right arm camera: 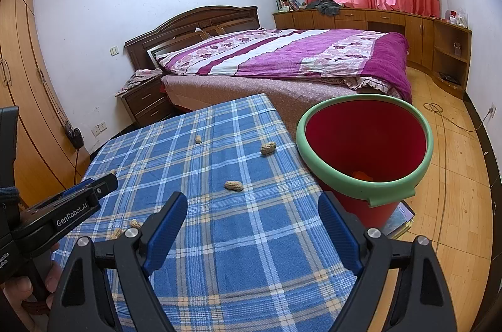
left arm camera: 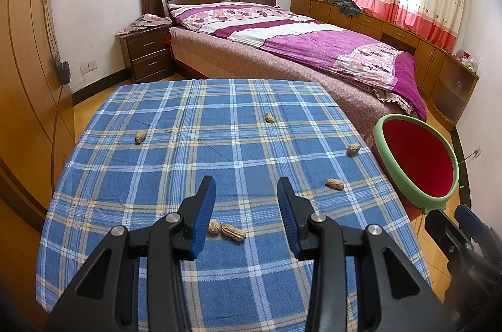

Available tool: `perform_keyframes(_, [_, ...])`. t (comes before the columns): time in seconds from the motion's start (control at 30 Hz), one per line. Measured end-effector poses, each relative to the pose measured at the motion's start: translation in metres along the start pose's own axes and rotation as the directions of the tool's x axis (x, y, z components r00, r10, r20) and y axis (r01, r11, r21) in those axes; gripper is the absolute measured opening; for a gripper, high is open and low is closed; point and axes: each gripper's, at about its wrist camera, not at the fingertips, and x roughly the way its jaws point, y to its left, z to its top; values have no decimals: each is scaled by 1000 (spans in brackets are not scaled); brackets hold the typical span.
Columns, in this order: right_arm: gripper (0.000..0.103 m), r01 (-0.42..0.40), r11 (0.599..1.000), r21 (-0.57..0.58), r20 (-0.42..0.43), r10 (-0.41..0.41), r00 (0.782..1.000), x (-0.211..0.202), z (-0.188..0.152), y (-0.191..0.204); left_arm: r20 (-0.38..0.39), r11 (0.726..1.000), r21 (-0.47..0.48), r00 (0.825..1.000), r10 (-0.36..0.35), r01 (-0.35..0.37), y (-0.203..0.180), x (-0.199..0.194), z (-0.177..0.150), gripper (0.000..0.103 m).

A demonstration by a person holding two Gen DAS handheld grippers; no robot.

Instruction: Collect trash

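Several peanut shells lie scattered on the blue plaid tablecloth. Two shells lie together just behind my left gripper's left pad. Single shells sit at the far left, the far middle and the right edge, with one nearer. My left gripper hovers open over the cloth with nothing between its pads. My right gripper is wide open above the table's right side, a shell just ahead of it. A red bucket with a green rim stands right of the table.
The bucket rests on a flat book-like thing on the wood floor. A bed with a purple cover lies beyond the table. A nightstand and wardrobe are at left. A hand holds the left gripper.
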Motion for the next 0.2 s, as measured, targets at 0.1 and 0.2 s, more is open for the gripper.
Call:
perform_keyframes(0.1, [87,0,1000,0,0,0,1000,0,0,0,1,1000,2,1000,2,-2,0,0,0,41])
perform_keyframes(0.2, [87,0,1000,-1,0,0,1000,0,0,0,1,1000,4,1000,4,-4,1,0,1,41])
